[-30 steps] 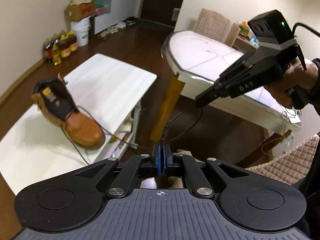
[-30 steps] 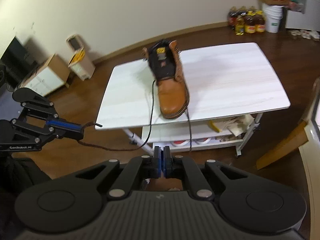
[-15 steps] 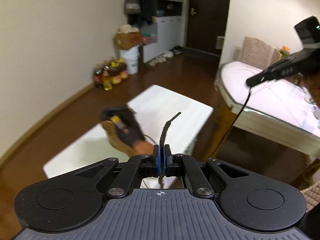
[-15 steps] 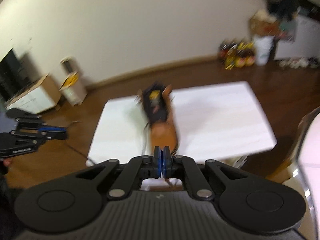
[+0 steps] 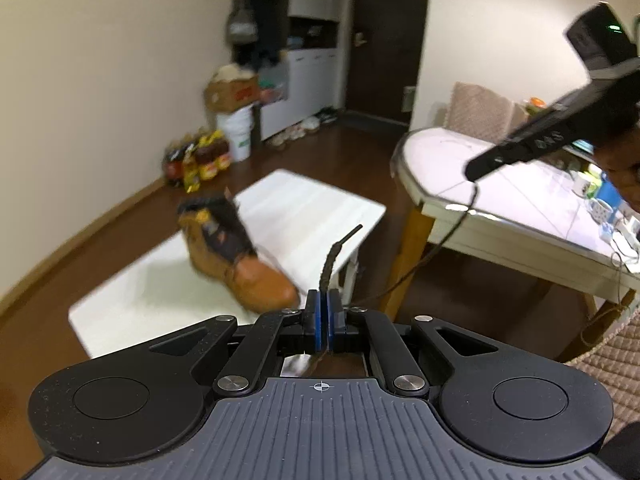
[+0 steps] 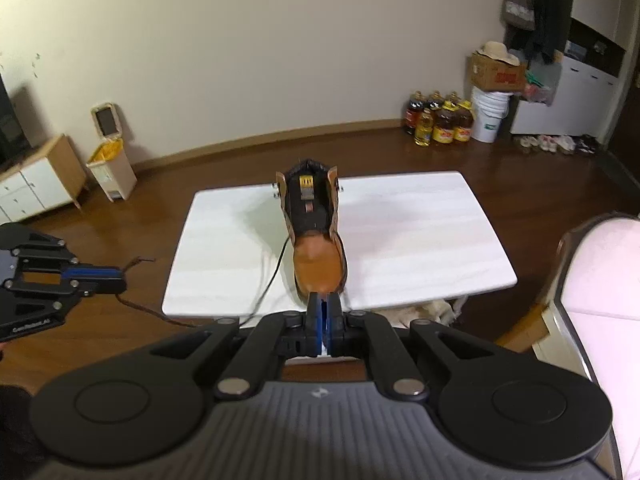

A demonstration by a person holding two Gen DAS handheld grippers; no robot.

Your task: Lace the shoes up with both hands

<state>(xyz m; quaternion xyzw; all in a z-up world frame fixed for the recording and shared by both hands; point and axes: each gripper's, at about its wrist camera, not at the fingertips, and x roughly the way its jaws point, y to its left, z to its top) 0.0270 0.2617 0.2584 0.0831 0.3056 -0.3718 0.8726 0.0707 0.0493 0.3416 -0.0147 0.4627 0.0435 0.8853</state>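
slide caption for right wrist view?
Tan boot on white table; both hand-held grippers clamp its lace ends.

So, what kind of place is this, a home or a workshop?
Most likely a home living room: cooking oil bottles stand on the wooden floor, shoes lie by a white cabinet, and a dining table stands nearby.

Both handheld grippers look like the same kit: matte black linkage arms with shiny silver screws, a ribbed grey base with two round caps and a tiny crosshair mark. The left gripper (image 5: 322, 322) has blue pads on its fingers (image 5: 316, 320). The right gripper (image 6: 323, 320) has matching blue, plus white lettering on its side and a black camera block with a green light.
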